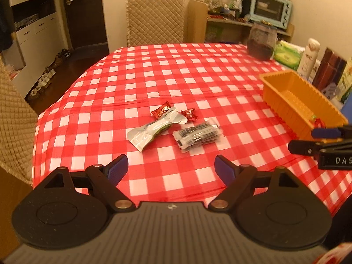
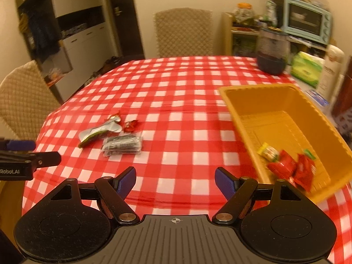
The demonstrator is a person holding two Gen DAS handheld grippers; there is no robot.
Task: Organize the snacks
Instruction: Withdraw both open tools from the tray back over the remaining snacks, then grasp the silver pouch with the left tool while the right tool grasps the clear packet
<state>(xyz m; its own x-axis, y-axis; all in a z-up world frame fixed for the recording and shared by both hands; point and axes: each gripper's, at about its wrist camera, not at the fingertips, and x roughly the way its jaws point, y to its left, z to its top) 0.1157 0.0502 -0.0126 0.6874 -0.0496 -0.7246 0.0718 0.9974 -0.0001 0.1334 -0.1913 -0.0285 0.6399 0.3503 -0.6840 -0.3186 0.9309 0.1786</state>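
Black plastic arms with blue pads form the left gripper (image 1: 171, 169), which hangs above the near edge of the red-and-white checked tablecloth (image 1: 167, 74); its fingers are spread wide with nothing between them. The right gripper (image 2: 175, 181) is also spread apart and holds nothing, just beside the near corner of the orange bin (image 2: 259, 96).

A little farther on the cloth lies a group of loose snacks: a dark clear-wrapped packet (image 1: 197, 134), touching or almost touching a long pale pouch (image 1: 155, 129), and behind them two small red candies (image 1: 161, 110) and (image 1: 189, 114), the first partly under the pouch end.

The bin stands to the right, well apart from this group. Inside it, at the near end, lie several red packets (image 2: 292, 169) and one small yellow-green packet (image 2: 268, 152).

Beyond, at the far right of the table, stands a dark glass jar (image 2: 272, 50), and a quilted chair (image 1: 155, 19) stands behind the table.
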